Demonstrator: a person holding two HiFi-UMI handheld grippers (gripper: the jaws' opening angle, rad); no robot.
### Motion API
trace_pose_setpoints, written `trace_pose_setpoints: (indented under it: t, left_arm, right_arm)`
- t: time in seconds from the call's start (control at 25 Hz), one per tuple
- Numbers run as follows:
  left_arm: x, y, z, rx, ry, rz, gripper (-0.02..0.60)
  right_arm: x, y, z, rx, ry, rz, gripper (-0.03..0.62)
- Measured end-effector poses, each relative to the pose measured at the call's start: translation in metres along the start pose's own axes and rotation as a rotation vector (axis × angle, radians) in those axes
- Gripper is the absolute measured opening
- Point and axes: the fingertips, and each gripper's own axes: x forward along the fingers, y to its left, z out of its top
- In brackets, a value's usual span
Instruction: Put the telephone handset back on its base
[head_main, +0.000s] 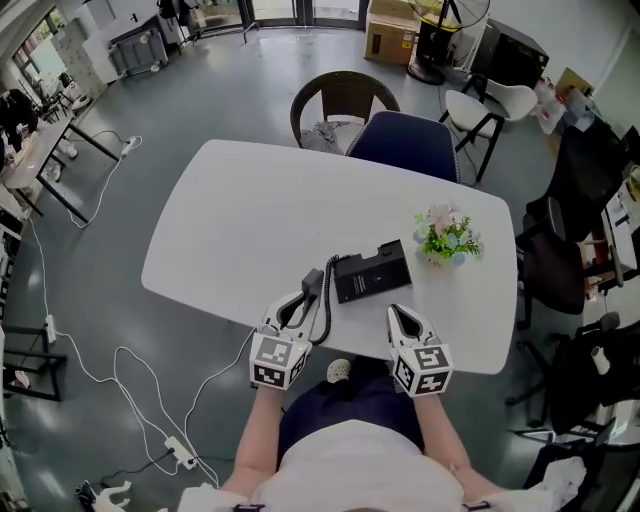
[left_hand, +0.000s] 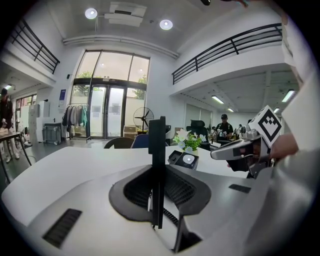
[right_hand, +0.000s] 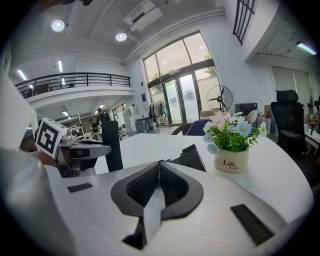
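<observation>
The black telephone base (head_main: 372, 271) lies on the white table (head_main: 230, 230), near its front edge. My left gripper (head_main: 299, 304) is shut on the black handset (head_main: 313, 287), held just left of the base. In the left gripper view the handset (left_hand: 157, 145) stands upright and edge-on between the jaws of that gripper (left_hand: 156, 172), with the base (left_hand: 184, 159) beyond and to the right. A coiled cord (head_main: 325, 325) runs from the handset toward the base. My right gripper (head_main: 398, 313) hovers in front of the base's right end, shut with nothing in it (right_hand: 159, 167).
A small pot of flowers (head_main: 447, 238) stands right of the base, close to the table's right edge. A brown chair (head_main: 340, 100) and a blue chair (head_main: 405, 140) are at the far side. Cables (head_main: 120, 360) lie on the floor at the left.
</observation>
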Motion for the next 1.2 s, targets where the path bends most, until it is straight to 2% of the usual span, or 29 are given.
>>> trace_pose_setpoints:
  t: [0.36,0.56,0.92,1.08,1.2]
  left_arm:
    - [0.019,0.0,0.005,0.062,0.047,-0.07,0.08]
    - [0.039,-0.001,0.01,0.117,0.094,-0.138,0.08]
    - [0.079,-0.008,0.014,0.261,0.218,-0.326,0.08]
    - [0.092,-0.012,0.014,0.294,0.28,-0.404,0.08]
    - [0.101,-0.02,0.01,0.321,0.343,-0.491,0.08]
  right_arm:
    - [0.005,-0.003,-0.002,-0.004,0.025,0.008,0.034]
    - [0.011,-0.008,0.001,-0.004,0.039,0.015,0.034]
    - [0.027,-0.019,0.003,-0.009,0.078,0.053,0.034]
    - [0.032,-0.022,0.009,-0.002,0.086,0.07,0.034]
    - [0.034,-0.025,0.011,0.003,0.096,0.076,0.034]
